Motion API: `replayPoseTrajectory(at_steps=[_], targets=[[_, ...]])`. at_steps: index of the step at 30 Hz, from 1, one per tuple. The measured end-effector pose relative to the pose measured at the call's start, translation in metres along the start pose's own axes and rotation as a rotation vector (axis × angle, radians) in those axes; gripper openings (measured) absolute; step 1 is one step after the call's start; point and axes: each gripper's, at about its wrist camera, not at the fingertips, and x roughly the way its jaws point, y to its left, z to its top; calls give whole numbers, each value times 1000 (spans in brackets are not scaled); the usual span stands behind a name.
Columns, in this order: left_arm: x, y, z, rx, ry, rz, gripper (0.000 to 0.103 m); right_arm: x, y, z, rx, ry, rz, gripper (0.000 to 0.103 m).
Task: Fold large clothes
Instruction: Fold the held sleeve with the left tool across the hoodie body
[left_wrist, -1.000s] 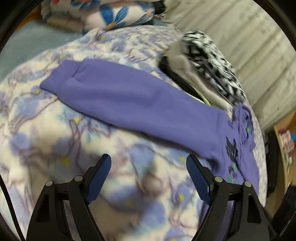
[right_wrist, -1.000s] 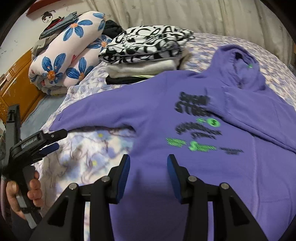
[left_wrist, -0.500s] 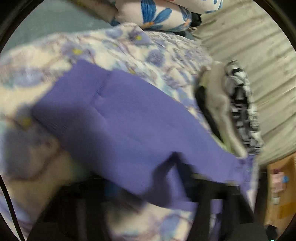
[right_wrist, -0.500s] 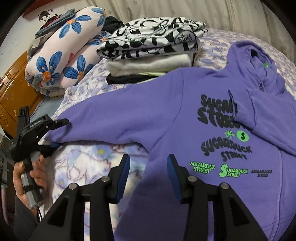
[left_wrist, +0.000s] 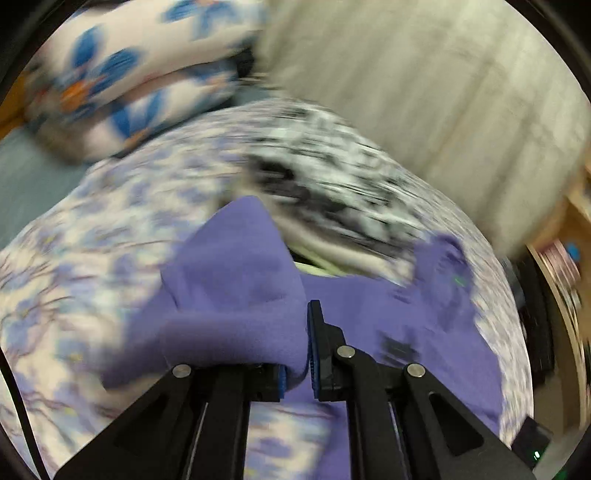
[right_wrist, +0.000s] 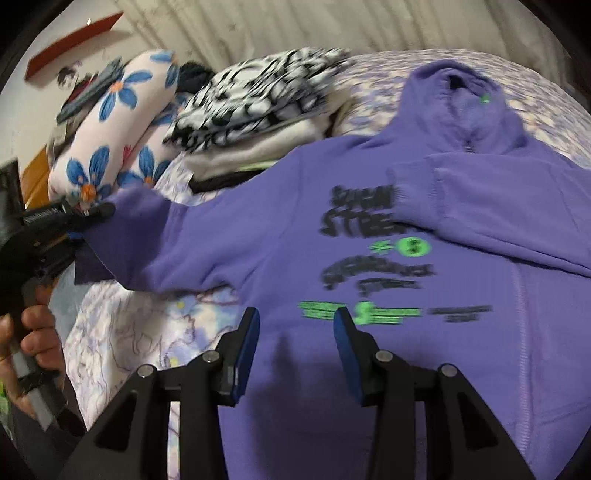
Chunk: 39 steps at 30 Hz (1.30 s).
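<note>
Since the earlier frames, the left gripper (left_wrist: 308, 354) has closed on the cuff of the sleeve (left_wrist: 236, 295) and lifted it off the bedspread (left_wrist: 92, 229); one second ago its jaws stood wide apart above the flat sleeve. Its jaws are now clenched on the purple fabric, which bunches between the blue pads and drapes forward over them. In the right wrist view the same gripper (right_wrist: 74, 218) appears at far left, held by the person's hand (right_wrist: 33, 332), with the sleeve end raised clear of the bed.

The right gripper (right_wrist: 295, 332) hovers over the lower chest of the purple hoodie (right_wrist: 332, 369), jaws parted and holding nothing. Its position suggests readiness to pin or steady the body while the sleeve is carried across.

The hoodie lies front-up on the bedspread, hood (right_wrist: 461, 99) pointing away. The opposite sleeve (right_wrist: 498, 206) is already folded across the chest, partly covering the printed lettering. The held sleeve is judged to be next for the same inward fold.

A stack of folded clothes (right_wrist: 258, 107) sits just beyond the hoodie's shoulder, touching or nearly touching it. A floral quilt roll (right_wrist: 118, 129) lies further left.
</note>
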Motion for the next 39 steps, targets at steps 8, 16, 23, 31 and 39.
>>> replayPoseTrajectory(at_steps=[8,16,23,31,39], targets=[[68,-139,-79,222,220,-87,7,-50,-85,-3,132,-84,-73,42],[127,-147,-142,231,382,-39,35,-58,-147,-19,233,-51,-111,42],[112,-155,-130,157,419,-159,85,-61,-151,-22,232,-56,-73,42],[50,-126,-115,76,311,-167,85,-68,-125,-16,158,-81,-39,42],[-1,-71,-127,96,225,38,85,-55,-75,-11,4,-40,-2,42]])
